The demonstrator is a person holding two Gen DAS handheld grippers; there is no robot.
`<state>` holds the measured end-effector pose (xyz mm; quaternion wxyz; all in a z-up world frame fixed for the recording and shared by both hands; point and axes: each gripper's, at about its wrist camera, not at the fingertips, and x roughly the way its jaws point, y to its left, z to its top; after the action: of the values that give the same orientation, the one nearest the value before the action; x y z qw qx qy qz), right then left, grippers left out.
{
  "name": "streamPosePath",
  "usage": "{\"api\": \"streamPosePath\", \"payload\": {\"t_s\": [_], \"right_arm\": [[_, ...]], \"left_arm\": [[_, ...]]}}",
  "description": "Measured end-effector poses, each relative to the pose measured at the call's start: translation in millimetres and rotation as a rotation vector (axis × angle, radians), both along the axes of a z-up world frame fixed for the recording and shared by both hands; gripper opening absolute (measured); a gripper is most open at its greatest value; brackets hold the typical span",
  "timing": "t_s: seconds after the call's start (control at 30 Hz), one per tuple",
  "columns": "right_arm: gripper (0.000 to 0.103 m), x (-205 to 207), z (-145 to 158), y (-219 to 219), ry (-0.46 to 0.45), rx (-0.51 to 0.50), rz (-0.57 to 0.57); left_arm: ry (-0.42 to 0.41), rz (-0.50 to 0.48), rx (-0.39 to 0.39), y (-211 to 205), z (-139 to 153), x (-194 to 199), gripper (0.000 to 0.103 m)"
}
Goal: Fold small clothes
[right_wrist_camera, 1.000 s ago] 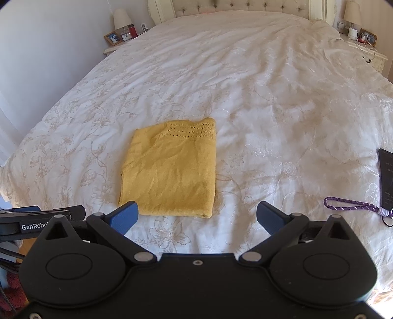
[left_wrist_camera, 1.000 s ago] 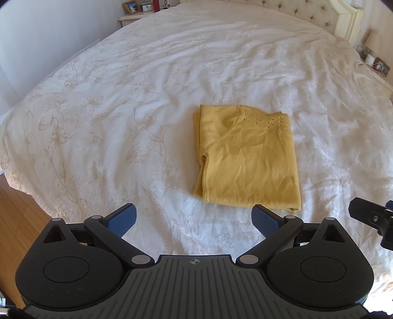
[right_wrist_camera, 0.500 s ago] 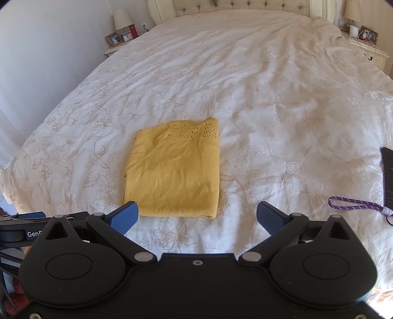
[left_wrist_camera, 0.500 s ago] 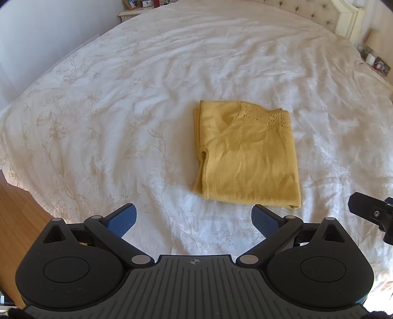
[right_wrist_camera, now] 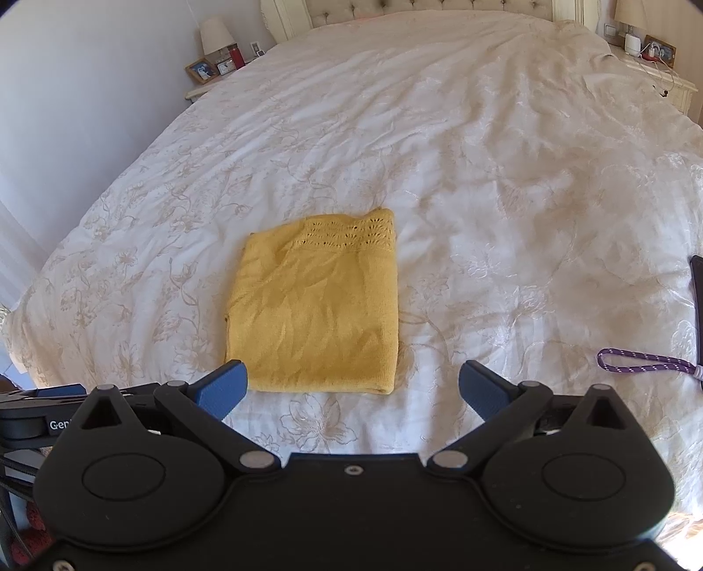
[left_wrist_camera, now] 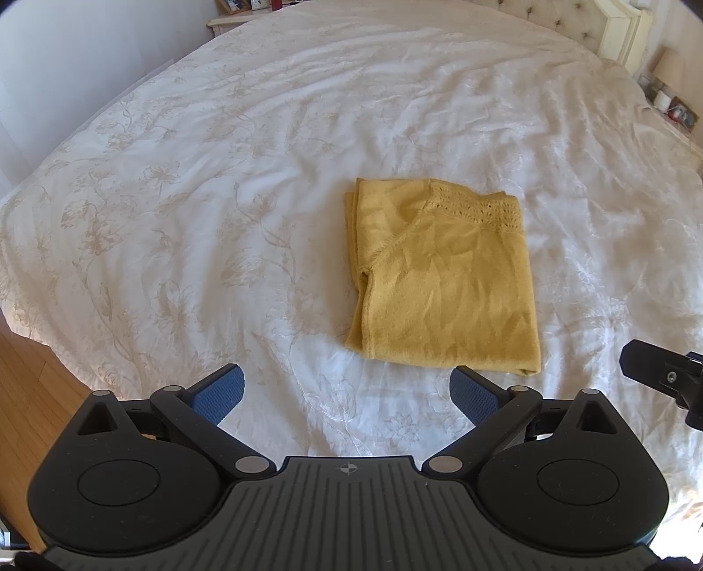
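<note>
A small yellow knitted top (left_wrist_camera: 443, 276) lies folded into a flat rectangle on the white flowered bedspread (left_wrist_camera: 197, 184). It also shows in the right wrist view (right_wrist_camera: 316, 307). My left gripper (left_wrist_camera: 347, 393) is open and empty, just short of the top's near edge and a little to its left. My right gripper (right_wrist_camera: 353, 388) is open and empty, just short of the top's near right corner. Neither touches the cloth. The right gripper's black body (left_wrist_camera: 663, 377) shows at the right edge of the left wrist view.
A purple cord (right_wrist_camera: 641, 364) and a dark flat object (right_wrist_camera: 696, 298) lie on the bed at the right. Nightstands with a lamp (right_wrist_camera: 215, 33) and picture frames (right_wrist_camera: 200, 70) flank the headboard. Wooden floor (left_wrist_camera: 26, 395) lies off the bed's left edge.
Both grippers have drifted slightly toward the folded top, which sits a little lower and nearer in both views. The top itself has not moved. Both stay open.
</note>
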<state>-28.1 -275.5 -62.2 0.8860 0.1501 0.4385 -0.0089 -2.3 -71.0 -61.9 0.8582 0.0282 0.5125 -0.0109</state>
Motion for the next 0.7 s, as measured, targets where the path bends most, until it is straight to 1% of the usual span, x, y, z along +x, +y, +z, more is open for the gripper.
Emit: {"api": "streamPosePath", "payload": {"t_s": [0.7], "right_arm": [[0.102,15,-7,4,0.034,0.022,0.002]], "left_arm": [[0.032,-0.004,-0.008,0,-6,14,0.101]]}}
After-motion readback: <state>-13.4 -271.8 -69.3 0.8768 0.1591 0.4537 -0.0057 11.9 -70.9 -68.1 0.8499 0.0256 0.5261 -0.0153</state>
